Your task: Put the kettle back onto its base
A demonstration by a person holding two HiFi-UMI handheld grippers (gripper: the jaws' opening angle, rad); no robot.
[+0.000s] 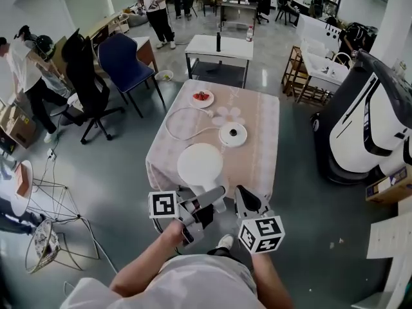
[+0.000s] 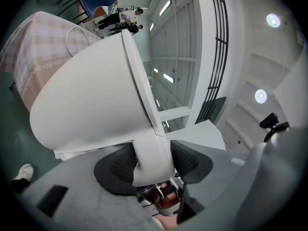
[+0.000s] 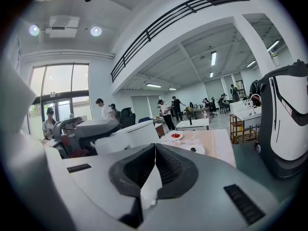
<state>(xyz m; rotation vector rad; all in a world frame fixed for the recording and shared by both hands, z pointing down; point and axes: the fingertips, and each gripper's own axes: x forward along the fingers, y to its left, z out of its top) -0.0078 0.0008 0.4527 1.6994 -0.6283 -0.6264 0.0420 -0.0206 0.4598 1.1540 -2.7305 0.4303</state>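
Note:
The white kettle (image 1: 200,165) hangs in the air over the near edge of the table (image 1: 261,163); in the head view I see its round lid from above. My left gripper (image 1: 214,199) is shut on the kettle's handle (image 2: 151,153), and both pads press on it in the left gripper view (image 2: 153,160). The kettle body (image 2: 91,105) fills that view. The round white base (image 1: 232,134) sits mid-table with its white cord (image 1: 183,131) looped to its left. My right gripper (image 1: 248,203) is beside the kettle at the right, its jaws (image 3: 155,148) shut with the tips touching. The base (image 3: 195,149) shows ahead of it.
A small plate with red food (image 1: 201,97) lies at the table's far side. A large white machine (image 1: 367,121) stands at the right. A blue chair (image 1: 125,60), a black chair (image 1: 87,82) and a second white table (image 1: 219,47) stand beyond. People move in the background.

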